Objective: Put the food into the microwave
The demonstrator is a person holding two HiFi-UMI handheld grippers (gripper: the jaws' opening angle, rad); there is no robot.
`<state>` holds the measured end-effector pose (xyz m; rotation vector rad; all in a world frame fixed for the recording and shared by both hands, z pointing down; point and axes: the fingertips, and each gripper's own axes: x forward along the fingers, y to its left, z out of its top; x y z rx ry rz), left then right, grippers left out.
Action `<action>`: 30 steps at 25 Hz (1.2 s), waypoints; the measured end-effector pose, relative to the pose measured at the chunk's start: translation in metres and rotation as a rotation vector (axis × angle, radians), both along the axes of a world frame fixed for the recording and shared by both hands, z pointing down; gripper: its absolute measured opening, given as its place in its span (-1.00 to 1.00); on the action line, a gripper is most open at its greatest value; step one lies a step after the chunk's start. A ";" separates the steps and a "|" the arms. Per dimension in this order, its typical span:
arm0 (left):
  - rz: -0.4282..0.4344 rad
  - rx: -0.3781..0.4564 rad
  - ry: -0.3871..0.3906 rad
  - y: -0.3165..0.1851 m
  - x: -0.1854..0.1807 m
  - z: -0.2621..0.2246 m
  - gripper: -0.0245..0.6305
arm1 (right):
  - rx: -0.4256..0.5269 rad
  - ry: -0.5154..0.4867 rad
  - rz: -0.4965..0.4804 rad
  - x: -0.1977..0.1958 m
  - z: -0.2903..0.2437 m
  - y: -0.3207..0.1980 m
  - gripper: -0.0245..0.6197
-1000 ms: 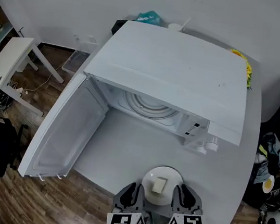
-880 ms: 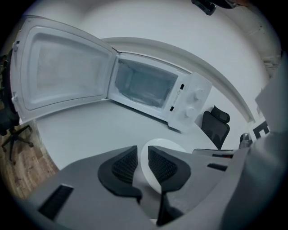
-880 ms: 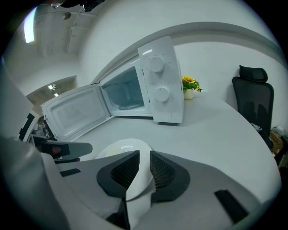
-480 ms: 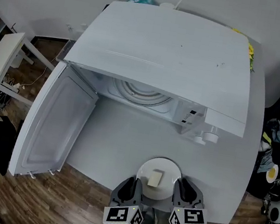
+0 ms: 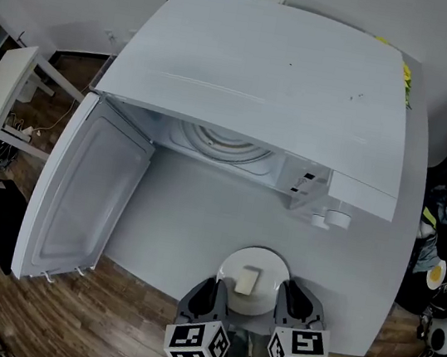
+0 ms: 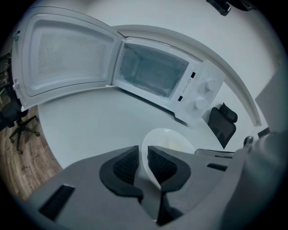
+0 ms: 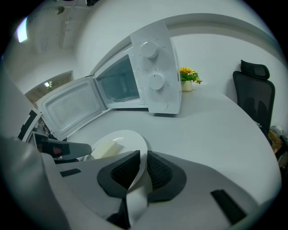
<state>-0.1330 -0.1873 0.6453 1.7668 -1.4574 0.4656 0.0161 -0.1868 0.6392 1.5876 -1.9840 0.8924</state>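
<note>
A white plate [image 5: 269, 271] carrying a pale block of food [image 5: 248, 281] is held above the near edge of the table. My left gripper [image 5: 206, 294] is shut on the plate's left rim [image 6: 150, 170]. On the plate's right rim [image 7: 138, 170], my right gripper [image 5: 291, 301] is shut too. The food [image 7: 107, 147] shows in the right gripper view. Ahead stands the white microwave [image 5: 264, 79] with its door [image 5: 83, 189] swung wide to the left. Its cavity with the glass turntable [image 5: 220, 144] is empty.
The microwave's two knobs [image 5: 328, 220] face me at the right of the cavity. A small pot of yellow flowers [image 7: 188, 79] stands behind the microwave on the right. A black office chair [image 7: 254, 92] is beyond the table's right edge. A white side table [image 5: 4, 88] stands far left.
Both grippers and the plate have drawn slightly back toward me, and the head view has shifted so the microwave sits higher and larger in it.
</note>
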 end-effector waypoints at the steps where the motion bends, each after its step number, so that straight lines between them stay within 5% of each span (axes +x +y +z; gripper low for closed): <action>1: -0.002 0.002 0.004 -0.001 0.001 0.000 -0.73 | 0.003 -0.001 0.001 0.000 0.000 0.000 -0.74; 14: -0.069 0.016 0.051 -0.002 -0.012 -0.008 -0.80 | 0.015 -0.025 -0.001 -0.013 -0.005 -0.006 -0.76; 30: -0.152 0.182 0.081 -0.056 -0.054 -0.091 -0.80 | 0.178 -0.095 -0.018 -0.052 -0.089 -0.068 -0.76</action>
